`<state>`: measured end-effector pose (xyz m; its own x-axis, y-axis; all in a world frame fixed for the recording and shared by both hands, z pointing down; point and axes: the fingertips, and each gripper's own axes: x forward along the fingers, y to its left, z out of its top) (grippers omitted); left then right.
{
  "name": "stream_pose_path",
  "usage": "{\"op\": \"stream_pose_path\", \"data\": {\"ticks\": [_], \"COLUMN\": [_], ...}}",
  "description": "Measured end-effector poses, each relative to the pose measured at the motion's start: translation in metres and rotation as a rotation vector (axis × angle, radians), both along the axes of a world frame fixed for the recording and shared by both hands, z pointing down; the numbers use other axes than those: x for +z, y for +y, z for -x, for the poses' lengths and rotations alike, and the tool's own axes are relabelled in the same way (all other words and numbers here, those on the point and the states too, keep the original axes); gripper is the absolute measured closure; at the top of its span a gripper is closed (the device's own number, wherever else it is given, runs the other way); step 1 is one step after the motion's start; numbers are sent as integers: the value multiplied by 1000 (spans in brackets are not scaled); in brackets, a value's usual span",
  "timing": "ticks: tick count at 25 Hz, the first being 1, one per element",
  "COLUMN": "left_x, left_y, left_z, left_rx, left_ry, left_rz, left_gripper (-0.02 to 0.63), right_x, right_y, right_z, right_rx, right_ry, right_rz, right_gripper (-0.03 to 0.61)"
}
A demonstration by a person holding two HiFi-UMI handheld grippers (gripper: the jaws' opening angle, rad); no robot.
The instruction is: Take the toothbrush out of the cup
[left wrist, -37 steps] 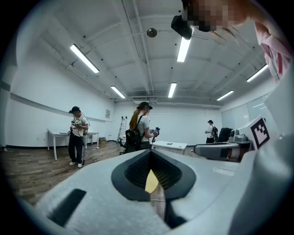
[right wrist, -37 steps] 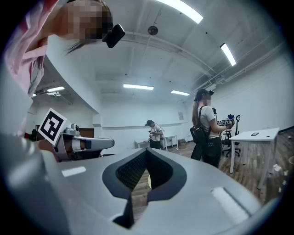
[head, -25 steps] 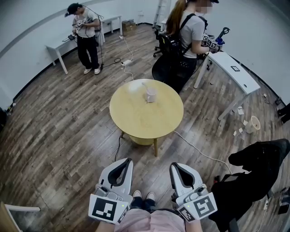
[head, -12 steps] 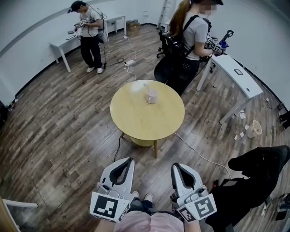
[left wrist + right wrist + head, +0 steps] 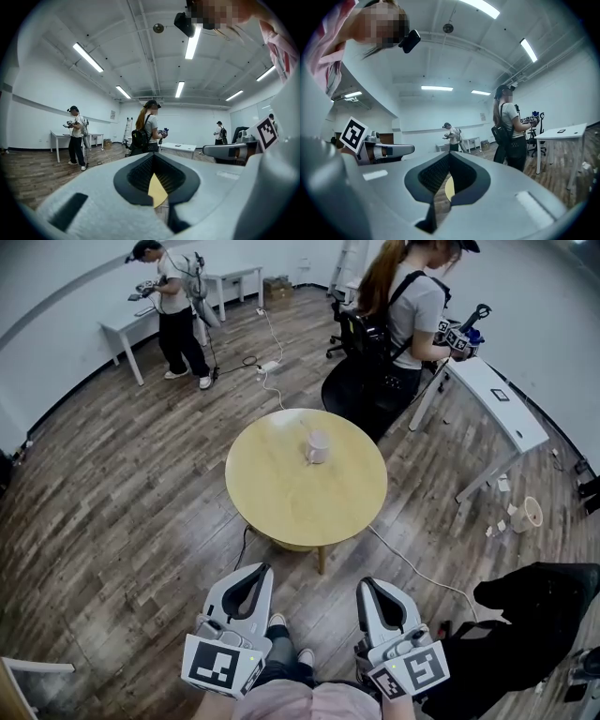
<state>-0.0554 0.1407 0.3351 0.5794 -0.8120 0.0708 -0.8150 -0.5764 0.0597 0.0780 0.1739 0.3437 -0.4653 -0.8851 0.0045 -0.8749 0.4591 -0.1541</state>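
Two grippers, left (image 5: 255,572) and right (image 5: 367,583), are held side by side, both clenched on nothing. One cup (image 5: 318,447) stands on the one round tabletop (image 5: 281,498), well ahead of both grippers. The toothbrush is too small to make out in it.

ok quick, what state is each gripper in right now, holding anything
Left gripper: jaws shut, nothing between them.
Right gripper: jaws shut, nothing between them.
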Motion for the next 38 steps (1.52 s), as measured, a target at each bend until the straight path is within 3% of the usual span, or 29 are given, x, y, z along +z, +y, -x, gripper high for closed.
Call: {"op": "stream_pose_path", "data": {"ticks": [11,23,38], "left_x": [-15,-15,17], "left_y": [-119,-239,-347], "left_z": [5,-31,-56], "left_rx": [63,-9,-7], "left_ry": [-38,-24,-45], "left_rz": [-9,-11,88], "left_gripper": [617,617,617], "right_x": [-15,-13,17], "right_y": [-112,-242,-353], "right_z": [13,-29,-51], "right_rx": [35,-52,-41], "right_ry": [-7,2,0], "right_rz": [-15,-18,73], "right_gripper": [574,574,574]}}
